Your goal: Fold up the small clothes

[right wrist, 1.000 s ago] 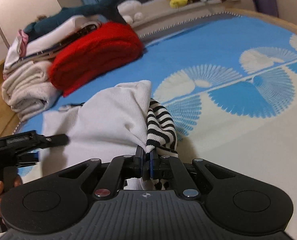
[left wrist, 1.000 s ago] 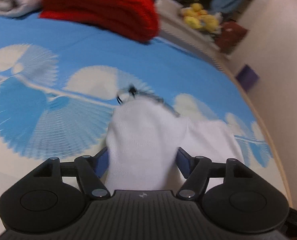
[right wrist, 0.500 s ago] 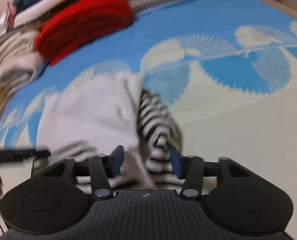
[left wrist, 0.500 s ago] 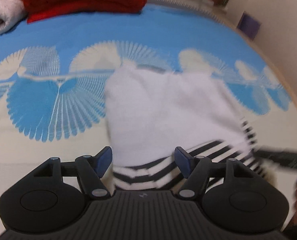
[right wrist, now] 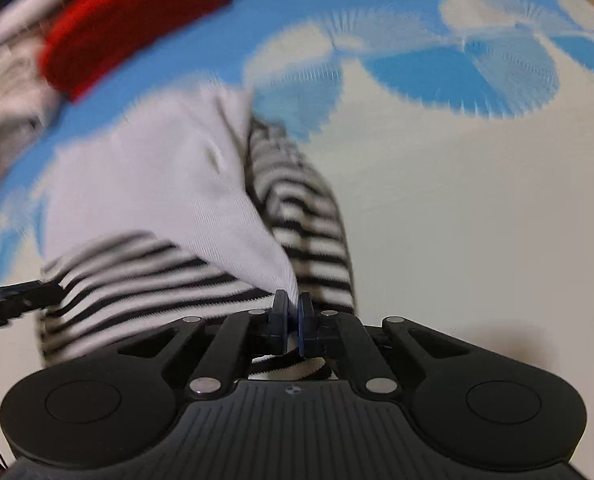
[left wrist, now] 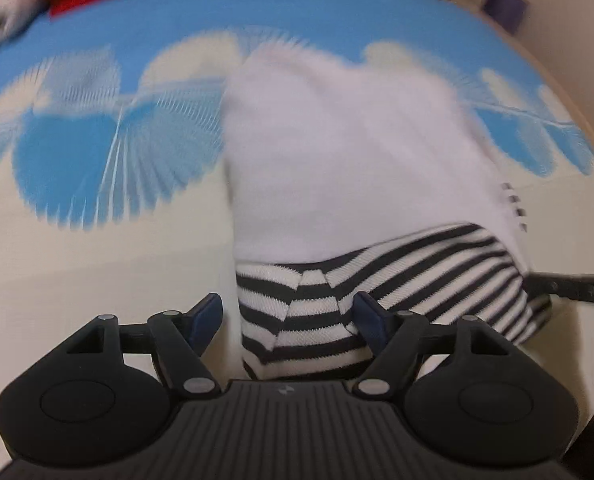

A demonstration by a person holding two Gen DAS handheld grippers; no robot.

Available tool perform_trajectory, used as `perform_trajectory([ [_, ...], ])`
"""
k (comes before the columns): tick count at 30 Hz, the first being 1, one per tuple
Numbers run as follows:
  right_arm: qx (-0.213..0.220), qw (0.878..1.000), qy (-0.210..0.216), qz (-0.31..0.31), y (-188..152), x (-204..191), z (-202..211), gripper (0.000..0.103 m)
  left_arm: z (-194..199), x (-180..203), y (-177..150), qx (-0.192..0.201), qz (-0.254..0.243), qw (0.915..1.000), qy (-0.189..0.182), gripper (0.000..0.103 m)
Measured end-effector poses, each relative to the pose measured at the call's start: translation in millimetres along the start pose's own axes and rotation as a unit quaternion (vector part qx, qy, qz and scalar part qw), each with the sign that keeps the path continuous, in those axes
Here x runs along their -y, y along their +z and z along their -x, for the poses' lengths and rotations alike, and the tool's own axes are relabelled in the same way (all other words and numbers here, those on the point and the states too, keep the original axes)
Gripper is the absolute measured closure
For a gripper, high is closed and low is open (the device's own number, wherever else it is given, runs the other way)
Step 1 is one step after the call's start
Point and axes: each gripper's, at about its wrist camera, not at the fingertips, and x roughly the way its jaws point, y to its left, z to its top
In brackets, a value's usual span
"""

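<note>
Blue-and-cream bedding with a fan pattern covered the surface, and a red knit lay folded at its far edge beside a blurred pile of pale clothes. On the bedding lay the garment, white on top with a black-and-white striped part nearest the cameras. The left gripper hung with its jaws spread wide, the striped hem between them, neither pad visibly touching it. The right gripper had its jaws pinched together on a corner of the garment, where white and striped cloth met.
</note>
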Motion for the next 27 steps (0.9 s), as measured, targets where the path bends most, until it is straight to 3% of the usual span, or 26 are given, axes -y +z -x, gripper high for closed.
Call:
perform_trajectory([
  [2, -0.013, 1.0, -0.011, 0.01, -4, -5, -3, 0.097, 18, 1, 5, 0.008, 0.027, 0.9996, -0.009, 0.036],
  [3, -0.001, 1.0, -0.022, 0.009, -4, -8, 3, 0.096, 34, 6, 6, 0.034, 0.019, 0.999, -0.021, 0.035],
  [5, 0.028, 1.0, -0.012, -0.006, -4, -8, 17, 0.096, 38, 18, -1, 0.068, -0.044, 0.9961, -0.033, 0.027],
  [6, 0.03, 0.999, -0.012, -0.001, -5, -7, 18, 0.096, 24, 21, -5, 0.039, -0.072, 0.9966, -0.001, 0.027],
  [7, 0.014, 0.999, -0.038, 0.018, -8, -8, 13, 0.096, 8, 19, -14, 0.0, -0.079, 0.996, 0.042, 0.022],
  [9, -0.021, 0.991, -0.119, 0.058, -19, -5, 9, 0.094, 19, 14, -17, -0.003, -0.042, 0.9983, 0.041, 0.024],
  [10, -0.011, 0.989, -0.137, 0.058, -21, -4, 19, 0.092, 35, 16, -13, 0.008, -0.034, 0.9989, 0.033, 0.027],
  [11, 0.023, 0.991, -0.128, 0.042, -20, -5, 40, 0.092, 53, 20, -11, 0.034, -0.034, 0.9984, 0.03, 0.026],
  [13, 0.115, 0.989, -0.085, 0.028, -21, -9, 88, 0.08, 98, 32, -14, 0.106, -0.043, 0.9926, 0.04, 0.018],
  [15, 0.219, 0.973, -0.06, 0.046, -36, -17, 139, 0.032, 138, 47, -30, 0.172, -0.057, 0.9815, 0.061, 0.012],
  [17, 0.289, 0.953, -0.064, 0.062, -61, -24, 174, 0.017, 168, 59, -54, 0.218, -0.068, 0.9716, 0.062, 0.002],
  [20, 0.301, 0.951, -0.039, 0.063, -93, -27, 199, 0.018, 194, 74, -103, 0.253, -0.078, 0.9625, 0.059, 0.001],
  [25, 0.327, 0.942, -0.011, 0.071, -147, -36, 225, 0.018, 219, 93, -182, 0.271, -0.043, 0.9588, 0.072, 0.001],
  [27, 0.323, 0.943, -0.008, 0.074, -160, -40, 225, 0.018, 217, 96, -205, 0.264, -0.029, 0.9617, 0.069, 0.001],
])
